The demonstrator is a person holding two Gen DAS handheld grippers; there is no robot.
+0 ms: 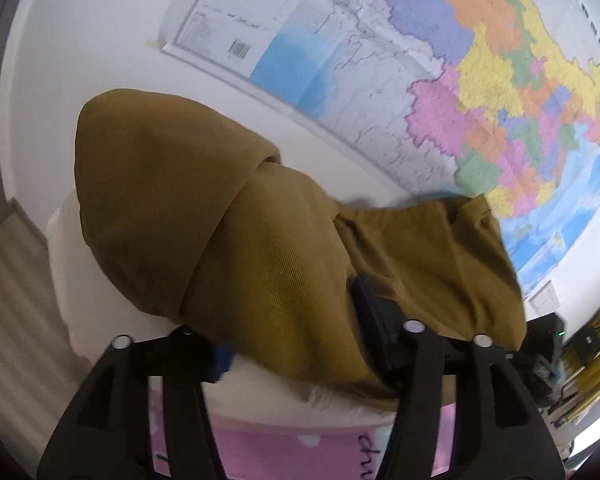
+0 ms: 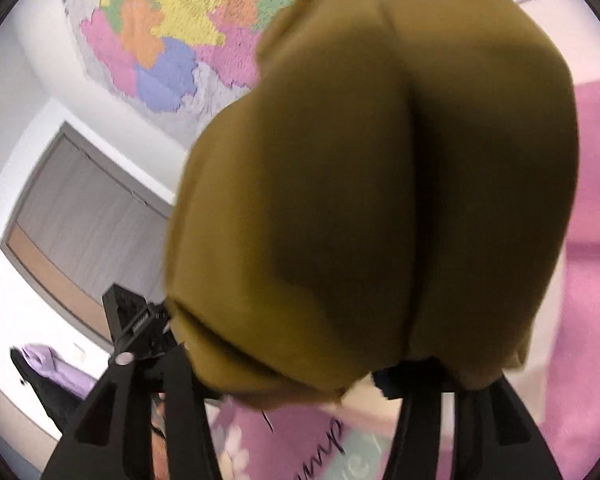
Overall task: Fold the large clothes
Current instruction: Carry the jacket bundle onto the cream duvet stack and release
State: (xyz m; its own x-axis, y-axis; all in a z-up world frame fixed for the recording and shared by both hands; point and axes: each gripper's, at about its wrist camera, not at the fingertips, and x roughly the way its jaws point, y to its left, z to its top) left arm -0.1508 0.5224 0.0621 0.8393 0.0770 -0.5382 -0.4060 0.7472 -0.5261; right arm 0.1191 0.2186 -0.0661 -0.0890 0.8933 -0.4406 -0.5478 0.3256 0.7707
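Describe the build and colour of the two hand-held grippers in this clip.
Both are matte black plastic. The left hand-held gripper has two struts with slotted cut-outs, round silver pivot pins and a blue pad on one finger. The right hand-held gripper matches, with a silver pin showing on one strut.

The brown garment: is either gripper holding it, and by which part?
It cannot be told. The brown garment bunches over the fingertips of the left gripper and the right gripper, hiding the contact.
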